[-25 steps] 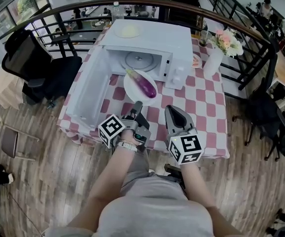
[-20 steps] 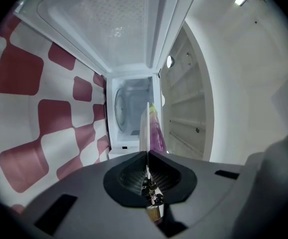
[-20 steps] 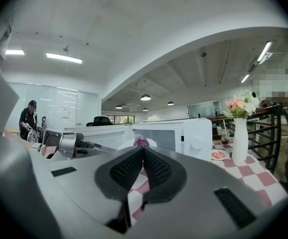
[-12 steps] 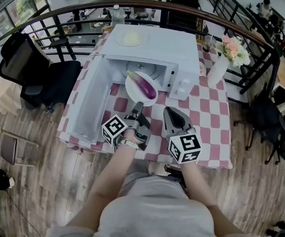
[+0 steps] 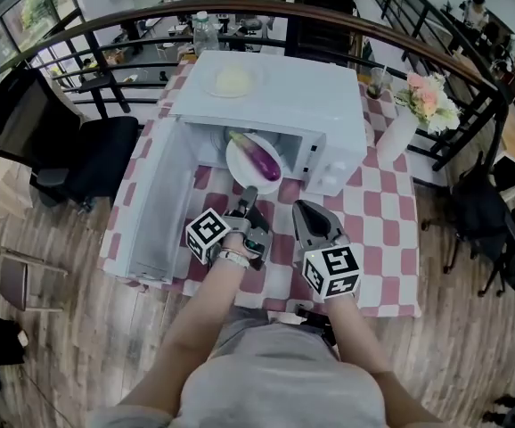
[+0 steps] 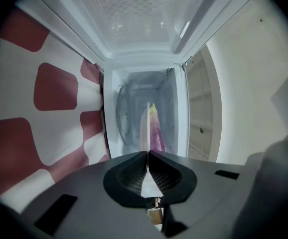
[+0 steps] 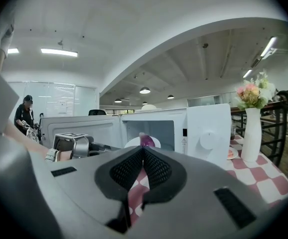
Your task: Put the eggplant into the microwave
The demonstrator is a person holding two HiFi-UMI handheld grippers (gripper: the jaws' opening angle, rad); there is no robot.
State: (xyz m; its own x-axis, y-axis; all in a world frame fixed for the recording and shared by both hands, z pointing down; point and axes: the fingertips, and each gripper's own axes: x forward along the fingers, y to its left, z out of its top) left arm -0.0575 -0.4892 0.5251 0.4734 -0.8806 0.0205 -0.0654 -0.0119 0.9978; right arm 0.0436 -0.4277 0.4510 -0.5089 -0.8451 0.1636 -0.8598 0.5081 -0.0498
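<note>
Head view: compared with a second ago, the white plate (image 5: pixel 242 166) and both claws are nearer the microwave (image 5: pixel 284 96). The plate's far rim now reaches into the oven's mouth instead of stopping in front of it. The left claw (image 5: pixel 249 193) is clamped on the plate's near rim. The right claw (image 5: pixel 304 209), pressed together and empty, hovers above the red-and-white checked table (image 5: pixel 373 194). The eggplant (image 5: pixel 265 161), glossy purple and long, lies on the plate.

Left gripper view: the plate shows edge-on, a thin white line between ribbed black pads (image 6: pixel 129 171), with the smooth white cavity behind.

Right gripper view: mesh-textured pads (image 7: pixel 126 171) meet, and the eggplant sits at the open doorway.
</note>
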